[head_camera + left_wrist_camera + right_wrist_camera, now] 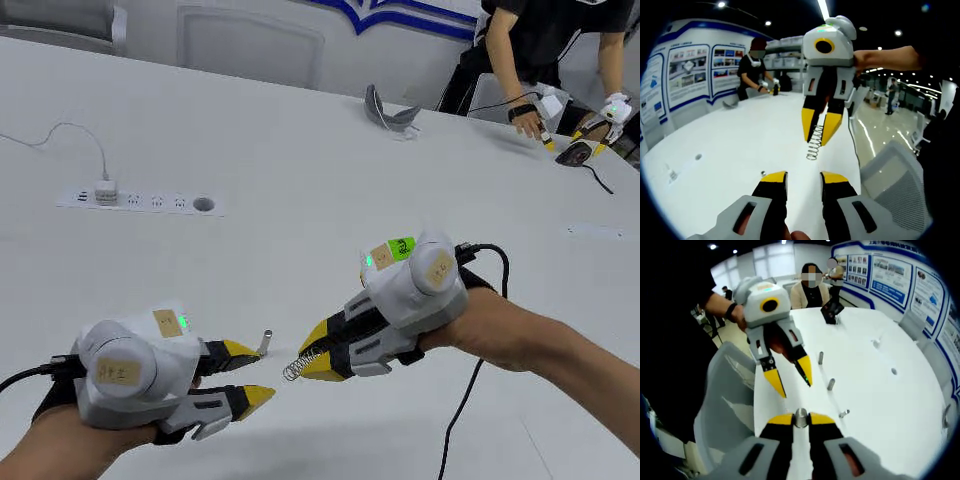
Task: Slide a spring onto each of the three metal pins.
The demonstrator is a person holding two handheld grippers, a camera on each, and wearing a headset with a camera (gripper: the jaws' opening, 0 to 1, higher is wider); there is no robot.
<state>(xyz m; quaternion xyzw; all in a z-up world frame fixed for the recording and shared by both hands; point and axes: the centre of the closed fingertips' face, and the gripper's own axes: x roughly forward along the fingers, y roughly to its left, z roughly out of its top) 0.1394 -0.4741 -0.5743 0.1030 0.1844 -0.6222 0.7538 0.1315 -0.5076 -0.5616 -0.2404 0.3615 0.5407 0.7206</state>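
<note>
right hand-held gripper (314,358) closed on a spring (296,368), coil pointing left toward an upright pin (266,342) | left hand-held gripper (250,372) jaws apart, empty | three pins (831,384) stand on the surface (300,180), all apparently bare | progress: none fitted, three left

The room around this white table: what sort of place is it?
Probably an office meeting or exhibition room: a long white table with a built-in power strip, display boards on the wall, and a mesh chair beside it.
</note>
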